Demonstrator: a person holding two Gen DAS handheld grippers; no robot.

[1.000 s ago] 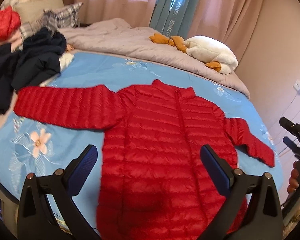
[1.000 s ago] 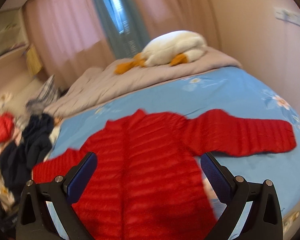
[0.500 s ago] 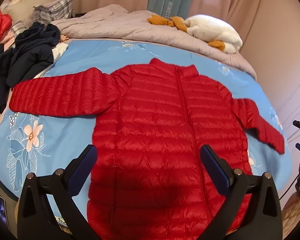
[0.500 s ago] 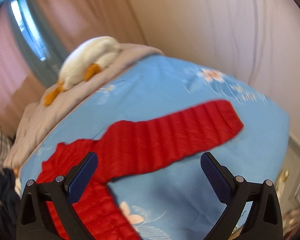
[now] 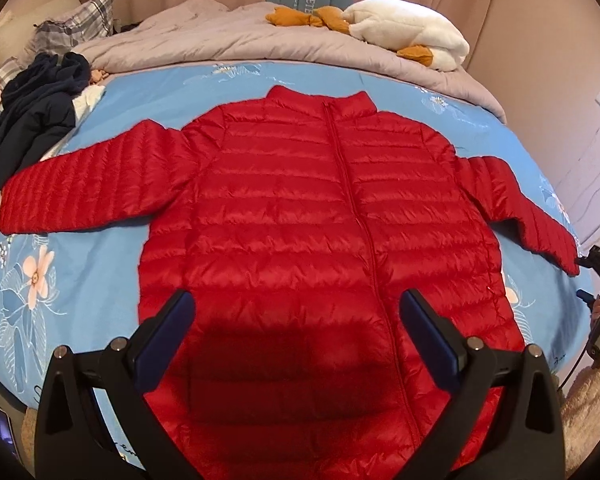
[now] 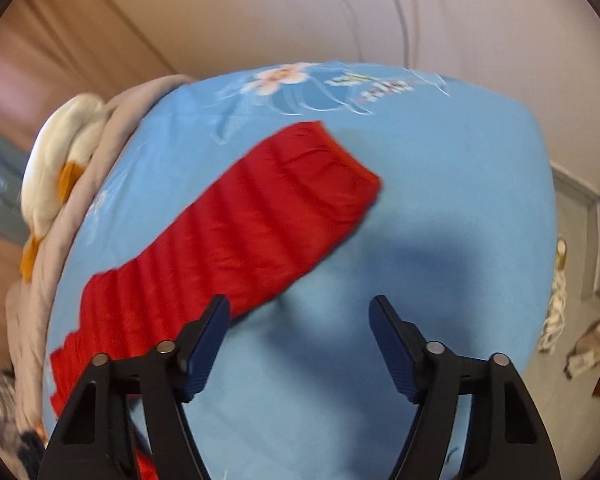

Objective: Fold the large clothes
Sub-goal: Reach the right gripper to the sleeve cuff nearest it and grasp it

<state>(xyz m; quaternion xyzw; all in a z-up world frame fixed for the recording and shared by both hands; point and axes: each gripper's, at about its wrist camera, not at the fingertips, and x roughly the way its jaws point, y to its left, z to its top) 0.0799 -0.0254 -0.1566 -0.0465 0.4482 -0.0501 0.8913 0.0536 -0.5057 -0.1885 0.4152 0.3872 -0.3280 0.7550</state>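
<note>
Swung hard off the jacket body since a second ago, and now looking down on the right sleeve (image 6: 236, 232) alone; in the left wrist view, drawn in closer and lower over the hem, with the collar higher in the picture than before.

Far left: navy clothes pile (image 5: 32, 108) heaped on the blue floral sheet (image 5: 60, 280), well apart from the work. Just beside it, left sleeve (image 5: 88, 188) stretched straight out, flat, unfolded. Centre: red down jacket (image 5: 320, 220) spread front-up, zipped, collar toward the grey duvet (image 5: 220, 40) and the white plush goose (image 5: 412, 28). Left gripper (image 5: 296, 324) hovering over the lower body, jaws wide apart, holding nothing, pads clear of the fabric as far as can be told. Right: other sleeve angled down toward the bed edge, cuff close to the right gripper (image 6: 300, 320). Jaws there closing, only bare sheet between them; left pad overlapping the sleeve's edge in the picture, contact not certain, nothing gripped.

Progress, as a judgement: laying-out done, no fold made. Left to do: both sleeves brought in across the chest, then the body folded up, probably in halves or thirds. Likely next: a pinch on the right cuff. Slippery, puffy shell, so apt to spring open unless pressed flat.
</note>
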